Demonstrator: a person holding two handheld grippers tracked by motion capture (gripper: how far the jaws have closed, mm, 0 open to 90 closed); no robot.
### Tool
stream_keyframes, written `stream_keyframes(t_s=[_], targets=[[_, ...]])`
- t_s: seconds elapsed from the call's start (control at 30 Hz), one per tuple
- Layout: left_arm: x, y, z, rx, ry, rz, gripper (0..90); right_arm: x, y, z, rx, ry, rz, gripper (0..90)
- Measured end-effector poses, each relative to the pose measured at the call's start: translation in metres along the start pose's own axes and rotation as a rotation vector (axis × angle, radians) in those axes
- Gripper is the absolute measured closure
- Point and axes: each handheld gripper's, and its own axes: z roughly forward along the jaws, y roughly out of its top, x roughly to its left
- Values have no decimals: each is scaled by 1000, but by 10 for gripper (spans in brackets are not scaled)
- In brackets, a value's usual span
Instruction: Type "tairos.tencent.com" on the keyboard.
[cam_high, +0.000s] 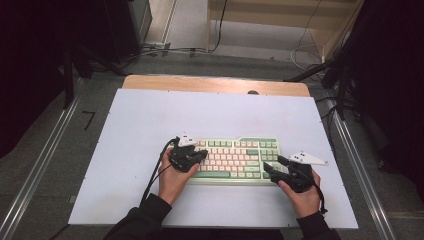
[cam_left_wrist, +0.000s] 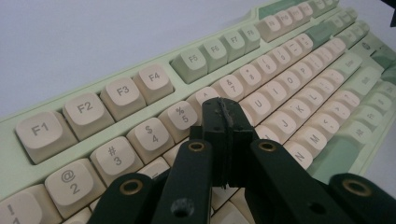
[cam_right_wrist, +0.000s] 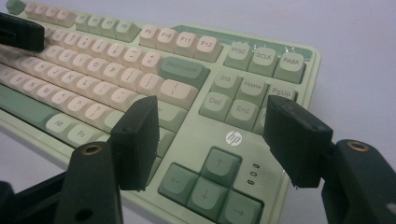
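Note:
A pale green keyboard (cam_high: 235, 159) with cream and green keys lies on the white table cover, near the front. My left gripper (cam_high: 203, 154) is shut with nothing between its jaws. Its tip (cam_left_wrist: 225, 113) hovers low over the number and upper letter rows on the keyboard's left part (cam_left_wrist: 140, 88). Whether it touches a key I cannot tell. My right gripper (cam_high: 274, 165) stands open at the keyboard's right end. Its jaws (cam_right_wrist: 217, 140) straddle the arrow keys (cam_right_wrist: 205, 184) and the hp logo, with nothing gripped. The left gripper's black tip (cam_right_wrist: 18, 31) shows far off in the right gripper view.
The white cover (cam_high: 150, 120) spreads over a wooden table (cam_high: 215, 83), with broad bare space behind and left of the keyboard. Metal rails (cam_high: 40, 165) run along both sides on the floor. Cables and dark stands sit beyond the far edge.

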Motion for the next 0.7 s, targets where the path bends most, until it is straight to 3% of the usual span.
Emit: stream_keyframes(t_s=[0.33,0.5,0.7], targets=[[0,2,-6,-36,-30,-8,799,0,0,0,-1,1,1,347],[-2,4,-13,-71,-73,-24,702,-1,0,-1,-1,0,5,347],[-1,6,-22,-112,-79,-48,540,-1,-1,-1,0,0,5,346]])
